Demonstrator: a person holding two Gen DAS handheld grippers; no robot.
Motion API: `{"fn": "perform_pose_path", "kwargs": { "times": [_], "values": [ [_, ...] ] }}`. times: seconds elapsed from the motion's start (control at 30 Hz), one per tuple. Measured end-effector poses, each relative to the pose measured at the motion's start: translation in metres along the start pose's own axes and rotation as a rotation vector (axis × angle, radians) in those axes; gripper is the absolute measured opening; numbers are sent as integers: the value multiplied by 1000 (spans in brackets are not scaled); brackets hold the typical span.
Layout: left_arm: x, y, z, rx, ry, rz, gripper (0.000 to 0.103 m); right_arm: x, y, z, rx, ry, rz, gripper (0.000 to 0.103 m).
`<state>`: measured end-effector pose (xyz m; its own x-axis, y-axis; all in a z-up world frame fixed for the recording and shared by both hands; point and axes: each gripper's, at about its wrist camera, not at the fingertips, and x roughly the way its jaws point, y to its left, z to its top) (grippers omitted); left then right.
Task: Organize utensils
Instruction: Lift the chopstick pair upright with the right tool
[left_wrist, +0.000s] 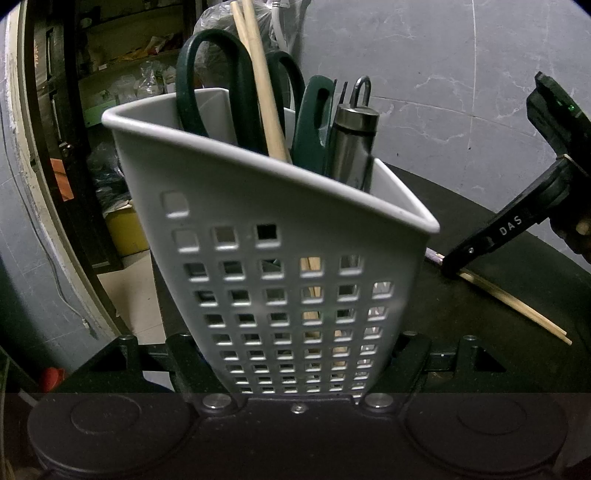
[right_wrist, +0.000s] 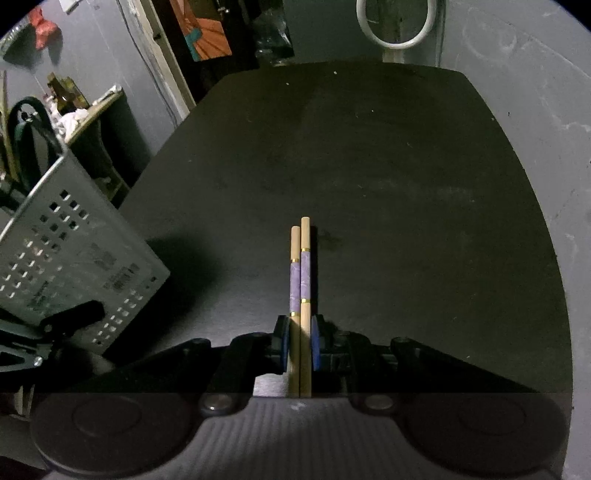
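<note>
The left tool (left_wrist: 299, 365) clamps the grey perforated utensil holder (left_wrist: 280, 266) across its lower body, jaws set wide against its two sides, and the holder stands tipped on the dark tabletop (right_wrist: 369, 166). Inside it I count one pair of dark green scissors (left_wrist: 214, 85), two wooden sticks (left_wrist: 262, 81) rising past the rim, one dark green flat handle (left_wrist: 314, 118) and one steel handle with a wire loop (left_wrist: 354, 133). To the right, the right tool (right_wrist: 300, 343) is pinched narrow on two chopsticks (right_wrist: 301, 273), each with a purple band, lying side by side between its blue pads (right_wrist: 314, 345); they point forward over the tabletop, well apart from the holder.

The likely trouble, as I judge it: the two chopsticks sit with ends uneven, so one may slide out of the pinch when tilted upright. The holder is already crowded, so the tips could strike the scissors or rim and skid off. Tipped as it is, the holder could also spill if the left grip slackens
</note>
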<state>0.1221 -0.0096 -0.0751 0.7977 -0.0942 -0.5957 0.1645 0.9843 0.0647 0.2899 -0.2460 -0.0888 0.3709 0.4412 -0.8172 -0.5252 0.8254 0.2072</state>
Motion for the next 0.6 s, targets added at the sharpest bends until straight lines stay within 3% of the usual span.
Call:
{"fn": "perform_pose_path", "kwargs": {
  "times": [0.2,0.6],
  "values": [
    [1,0,0,3,0,-3,76,-7,0,0,13,-39,20,13],
    [1,0,0,4,0,-5,76,-35,5,-6,20,-204,66,14]
  ]
}}
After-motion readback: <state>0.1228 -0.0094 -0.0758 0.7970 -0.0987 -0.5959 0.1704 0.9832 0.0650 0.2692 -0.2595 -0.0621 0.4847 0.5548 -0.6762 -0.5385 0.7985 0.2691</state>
